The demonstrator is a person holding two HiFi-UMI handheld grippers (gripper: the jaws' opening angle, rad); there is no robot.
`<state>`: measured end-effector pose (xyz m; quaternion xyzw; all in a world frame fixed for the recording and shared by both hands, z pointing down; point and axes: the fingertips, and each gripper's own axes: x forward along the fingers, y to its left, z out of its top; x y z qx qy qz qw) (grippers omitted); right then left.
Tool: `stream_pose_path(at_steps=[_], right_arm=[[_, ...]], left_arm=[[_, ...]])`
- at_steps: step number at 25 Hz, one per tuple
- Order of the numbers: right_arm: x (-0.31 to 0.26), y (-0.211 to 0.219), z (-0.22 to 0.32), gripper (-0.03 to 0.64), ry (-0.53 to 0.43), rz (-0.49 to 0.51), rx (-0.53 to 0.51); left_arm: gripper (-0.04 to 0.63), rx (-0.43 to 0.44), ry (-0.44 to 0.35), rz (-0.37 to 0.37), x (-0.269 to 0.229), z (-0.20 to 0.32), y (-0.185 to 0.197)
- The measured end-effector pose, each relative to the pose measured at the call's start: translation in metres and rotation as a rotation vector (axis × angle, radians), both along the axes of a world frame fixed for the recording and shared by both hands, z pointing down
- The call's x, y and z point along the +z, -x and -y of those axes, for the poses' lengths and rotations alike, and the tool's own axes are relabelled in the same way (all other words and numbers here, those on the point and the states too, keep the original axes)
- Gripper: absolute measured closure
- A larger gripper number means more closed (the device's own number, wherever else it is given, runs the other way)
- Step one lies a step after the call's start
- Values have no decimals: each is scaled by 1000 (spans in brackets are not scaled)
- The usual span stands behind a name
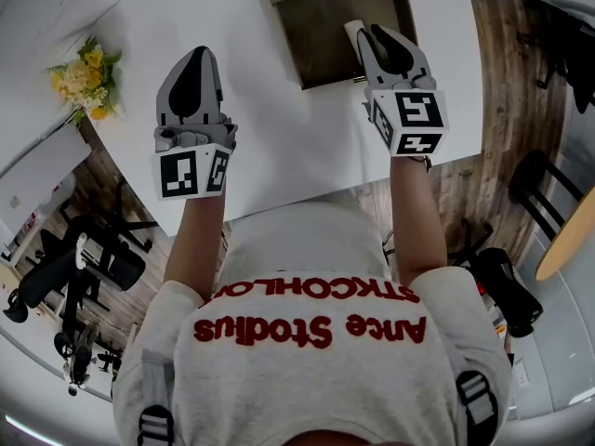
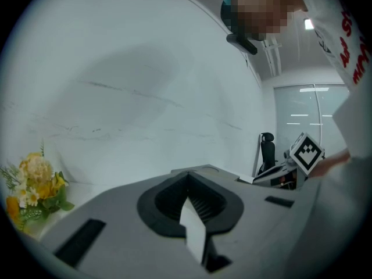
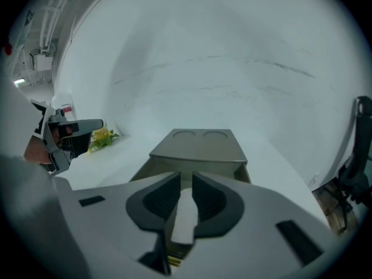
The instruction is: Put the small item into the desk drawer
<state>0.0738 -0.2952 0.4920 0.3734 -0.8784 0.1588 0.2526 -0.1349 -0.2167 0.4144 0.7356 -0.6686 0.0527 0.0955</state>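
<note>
White desk, bare but for yellow flowers at the far left and a grey-brown desk drawer standing open toward the person. Right gripper poised over the drawer's near right corner, jaws a narrow slit apart, a pale sliver standing in the slit. Same sliver in the left gripper too, so probably gripper hardware, not cargo; no other thing clamped. Left gripper well apart over bare desk, jaws fully together, empty. Small item not clearly made out: possibly the yellowish speck under the right gripper at the drawer's front edge, too small to call. Drawer floor otherwise bare as far as visible.

Judged step: leaving the item in the drawer and getting clear. Check first that the item lies inside the walls, not perched on the front rim. Lift the right gripper straight up, no sideways drag across the right wall. Bring the left gripper in to steady the drawer housing before any push. Then press the drawer front squarely at mid-width, slowly, watching for a jam.
</note>
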Motion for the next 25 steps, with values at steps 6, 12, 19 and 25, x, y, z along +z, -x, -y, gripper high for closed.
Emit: stream_pose_path(at_steps=[6, 12, 19, 25], right_arm=[[-41, 0, 1, 594, -99, 84, 36], [-92, 3, -5, 600, -171, 192, 60], [-147, -7, -10, 603, -269, 277, 81], [-178, -7, -20, 604, -331, 311, 74]], left_arm=[[588, -4, -45, 4, -18, -3, 5], [588, 0, -121, 14, -46, -6, 10], [588, -1, -188, 13, -73, -9, 3], [588, -15, -252, 26, -100, -17, 6]])
